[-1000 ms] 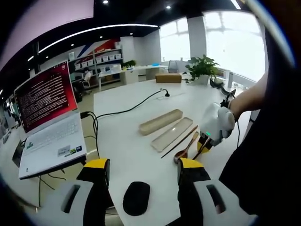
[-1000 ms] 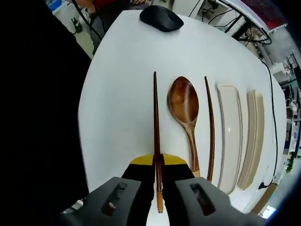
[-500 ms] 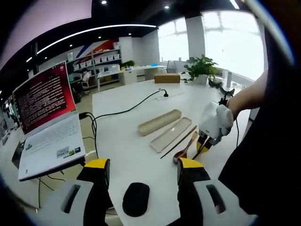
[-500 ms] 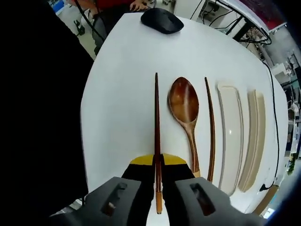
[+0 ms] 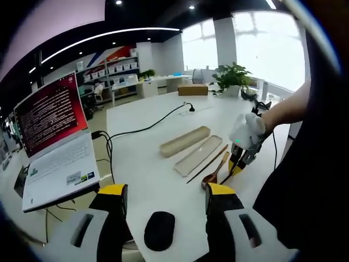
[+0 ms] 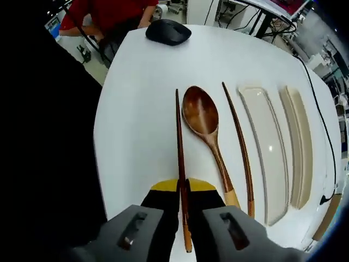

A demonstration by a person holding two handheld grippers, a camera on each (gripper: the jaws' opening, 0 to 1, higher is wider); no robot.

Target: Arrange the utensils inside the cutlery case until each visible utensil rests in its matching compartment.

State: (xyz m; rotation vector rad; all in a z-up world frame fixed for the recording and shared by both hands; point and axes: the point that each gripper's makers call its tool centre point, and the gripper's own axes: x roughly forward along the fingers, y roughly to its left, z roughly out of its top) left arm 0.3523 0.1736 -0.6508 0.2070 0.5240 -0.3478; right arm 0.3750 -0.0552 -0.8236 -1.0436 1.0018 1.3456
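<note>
An open-plan office. An open white laptop with a red-lit screen point(image 5: 52, 144) sits beside the long white tabletop point(image 5: 147, 164), with a black computer mouse point(image 5: 159, 230) and a trailing black cable point(image 5: 142, 128) on it. Behind stand white shelving racks holding storage boxes point(image 5: 112, 68), further desks, a green potted plant point(image 5: 233, 79), large bright windows point(image 5: 267, 46) and a dark ceiling with strip lights point(image 5: 109, 35).

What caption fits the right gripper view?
Right claw shut on a chopstick, beside the wooden spoon and second chopstick.

Laptop screen point(image 5: 50, 111) packed with white lines on red, too small to read, no other legible text
</note>
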